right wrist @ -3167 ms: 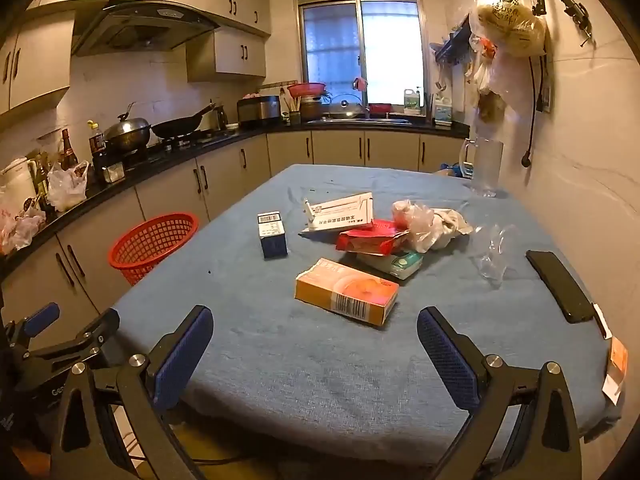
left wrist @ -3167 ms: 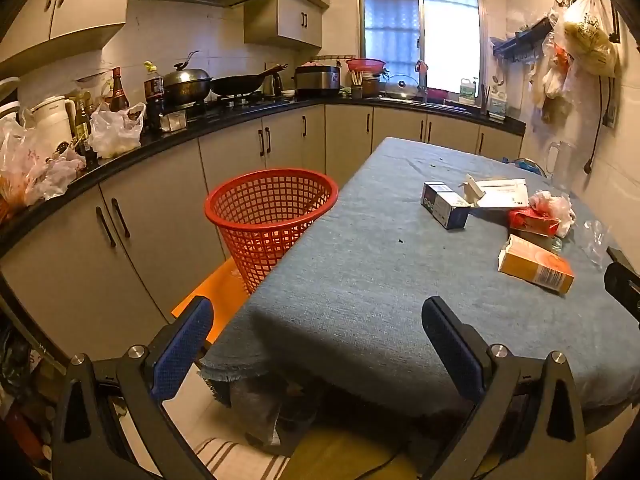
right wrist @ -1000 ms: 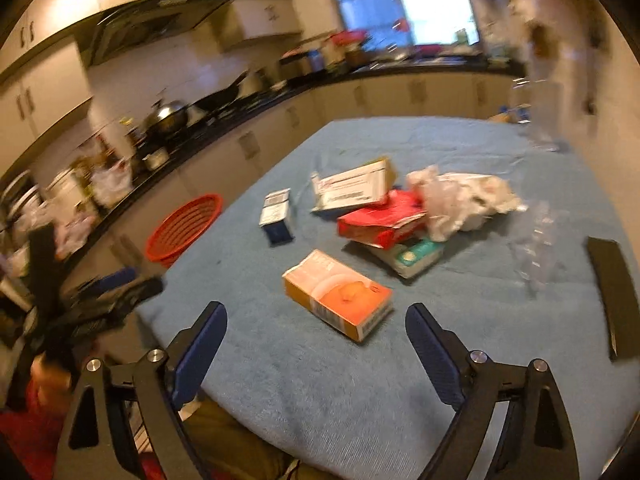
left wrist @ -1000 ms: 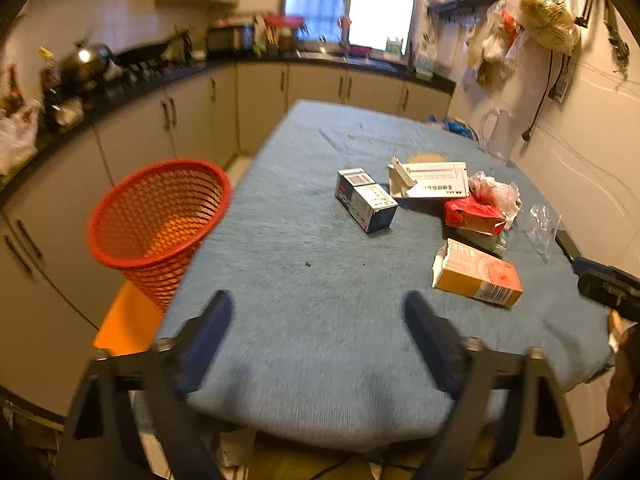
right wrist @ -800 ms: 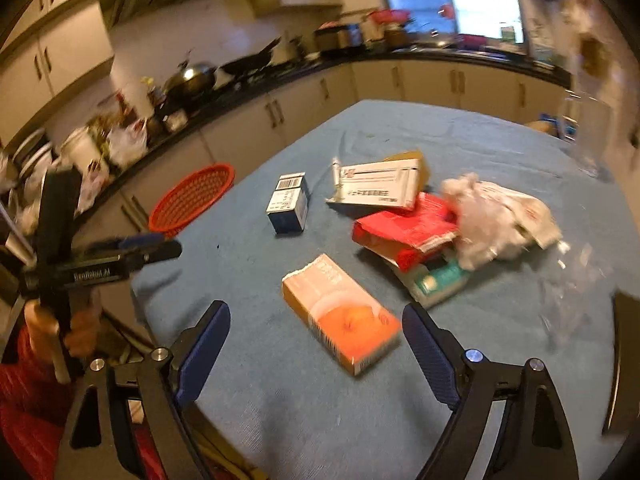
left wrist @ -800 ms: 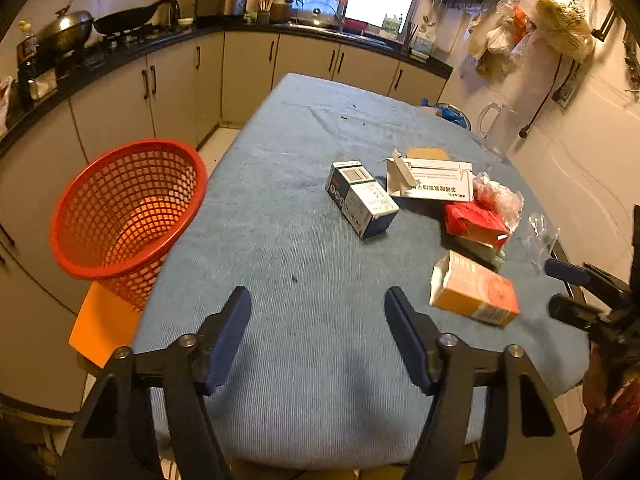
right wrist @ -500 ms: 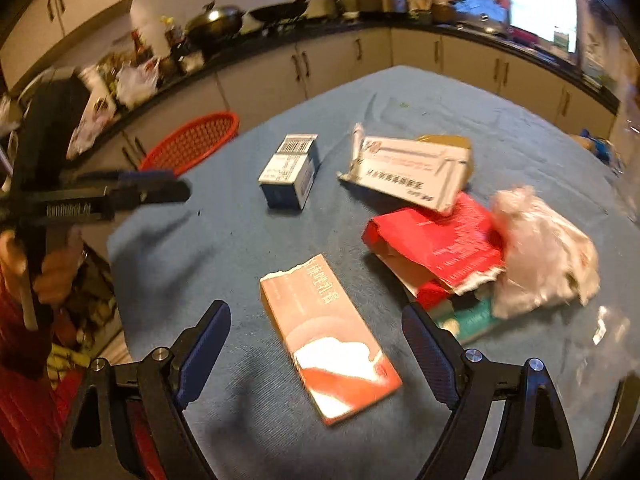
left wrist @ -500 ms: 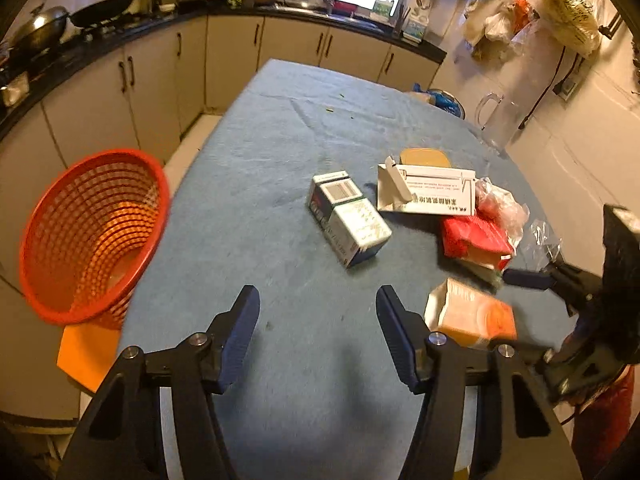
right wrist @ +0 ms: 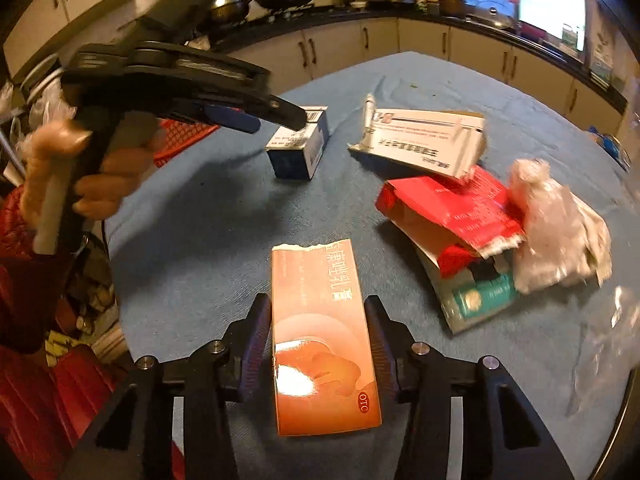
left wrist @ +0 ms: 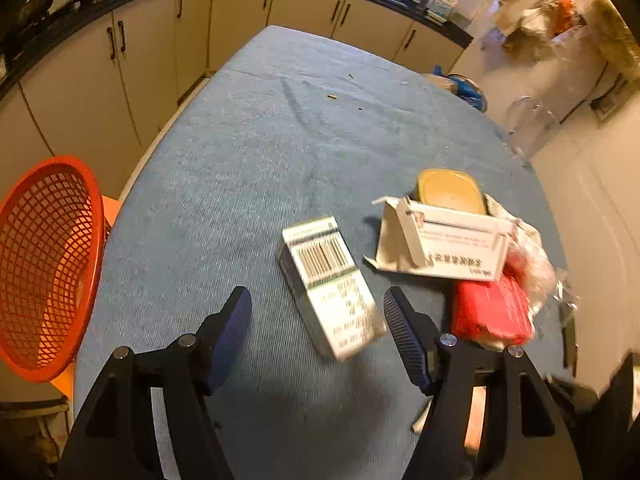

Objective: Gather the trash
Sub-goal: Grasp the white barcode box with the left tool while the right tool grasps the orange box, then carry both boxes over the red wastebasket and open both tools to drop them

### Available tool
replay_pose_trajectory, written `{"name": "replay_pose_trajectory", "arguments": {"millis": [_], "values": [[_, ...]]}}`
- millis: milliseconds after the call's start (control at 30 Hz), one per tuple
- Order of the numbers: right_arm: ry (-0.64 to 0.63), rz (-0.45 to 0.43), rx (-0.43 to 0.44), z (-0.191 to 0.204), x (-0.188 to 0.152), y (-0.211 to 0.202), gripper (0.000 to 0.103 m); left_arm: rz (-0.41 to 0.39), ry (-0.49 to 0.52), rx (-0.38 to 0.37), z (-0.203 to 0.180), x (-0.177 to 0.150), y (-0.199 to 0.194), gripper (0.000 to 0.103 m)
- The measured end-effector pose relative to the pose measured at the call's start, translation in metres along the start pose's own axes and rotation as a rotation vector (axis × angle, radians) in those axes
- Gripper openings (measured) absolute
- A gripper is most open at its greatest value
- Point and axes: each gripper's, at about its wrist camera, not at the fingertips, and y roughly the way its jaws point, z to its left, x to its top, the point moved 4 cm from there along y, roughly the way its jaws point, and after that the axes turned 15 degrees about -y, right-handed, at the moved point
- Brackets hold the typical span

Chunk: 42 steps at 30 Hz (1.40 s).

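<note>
- A kitchen; a blue-clothed desk (left wrist: 260, 168) carries the trash.
- The orange box (right wrist: 320, 336) lies between the right tool's (right wrist: 318, 336) jaws, which have just narrowed onto it, apparently to lift it.
- At ten o'clock, the left tool (left wrist: 316, 320), wide and empty, approaches the barcoded box (left wrist: 328, 280).
- The red basket (left wrist: 44, 264) stands beside the desk, likely for drop-offs.

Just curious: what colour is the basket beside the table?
Red-orange mesh basket, clearest in the left wrist view.

Orange carton (right wrist: 324, 344) lies flat nearest; blue-white box (left wrist: 330, 284) further left; white, red, teal packs and crumpled plastic (right wrist: 560, 224) heaped right.
</note>
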Motion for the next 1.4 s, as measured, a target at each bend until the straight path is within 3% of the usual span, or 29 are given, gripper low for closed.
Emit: {"name": "replay_pose_trajectory", "arguments": {"millis": [200,233,267,300,467,900,1400], "values": [[0.087,-0.054,-0.009,0.000,-0.009,-0.015,0.052,-0.007,0.045,0.057,-0.014,0.004,0.020,0.068],[0.099,-0.060,-0.015,-0.002,-0.011,-0.018,0.052,-0.009,0.053,0.065,-0.015,0.004,0.022,0.065],[0.115,-0.065,-0.015,-0.003,-0.012,-0.019,0.052,-0.012,0.058,0.073,-0.015,0.004,0.024,0.051],[0.130,-0.071,-0.010,-0.006,-0.009,-0.020,0.052,-0.013,0.058,0.064,-0.015,0.003,0.025,0.047],[0.185,-0.119,-0.014,-0.012,-0.007,-0.030,0.052,-0.043,0.087,0.046,-0.010,-0.009,0.016,0.044],[0.291,-0.163,-0.038,-0.016,0.006,-0.033,0.052,-0.131,0.126,-0.068,0.010,-0.036,-0.040,0.039],[0.352,-0.200,-0.003,-0.016,0.035,-0.020,0.052,-0.206,0.073,-0.083,0.046,-0.034,-0.084,0.039]]}}
